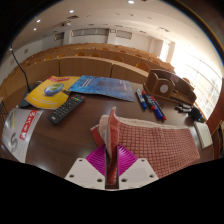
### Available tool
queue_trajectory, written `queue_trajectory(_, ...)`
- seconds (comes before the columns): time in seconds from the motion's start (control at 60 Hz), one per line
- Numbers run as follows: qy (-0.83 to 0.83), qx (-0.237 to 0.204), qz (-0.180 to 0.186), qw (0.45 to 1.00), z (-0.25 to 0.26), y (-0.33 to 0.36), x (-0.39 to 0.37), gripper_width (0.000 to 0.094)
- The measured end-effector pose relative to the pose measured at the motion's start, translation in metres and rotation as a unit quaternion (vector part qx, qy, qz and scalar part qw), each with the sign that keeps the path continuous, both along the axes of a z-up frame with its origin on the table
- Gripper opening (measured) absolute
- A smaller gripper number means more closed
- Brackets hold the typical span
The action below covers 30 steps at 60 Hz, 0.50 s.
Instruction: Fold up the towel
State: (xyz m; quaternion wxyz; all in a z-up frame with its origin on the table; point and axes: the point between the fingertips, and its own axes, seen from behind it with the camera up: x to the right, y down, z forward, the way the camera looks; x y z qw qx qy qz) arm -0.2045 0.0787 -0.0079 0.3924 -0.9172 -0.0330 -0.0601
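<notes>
I am carrying the towel (pixel 150 140) corner clenched in the jaws, lifting high enough to fold it flat across the tabletop (pixel 70 135).

— How's the light?
— Dim room; small ceiling lights (pixel 72 13) glow overhead, and a window (pixel 208 72) glares white.
— Distortion?
— Strong fisheye: the table (pixel 70 135) edges bow, and far walls look soft.

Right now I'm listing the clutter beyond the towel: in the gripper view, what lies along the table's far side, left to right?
Yellow sheet → black remote → blue packet → blue markers → brown bag.
</notes>
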Motion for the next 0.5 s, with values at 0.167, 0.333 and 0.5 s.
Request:
queue_trajectory(0.167, 0.046, -0.002, 0.01, 0.999, 0.007, -0.006, -0.008, 0.0068)
queue_trajectory(0.333, 0.184, 0.032, 0.052, 0.981, 0.08, -0.023, -0.052, 0.0068)
queue_trajectory(0.5, 0.27, 0.091, 0.049, 0.957, 0.165, -0.021, -0.023, 0.0068)
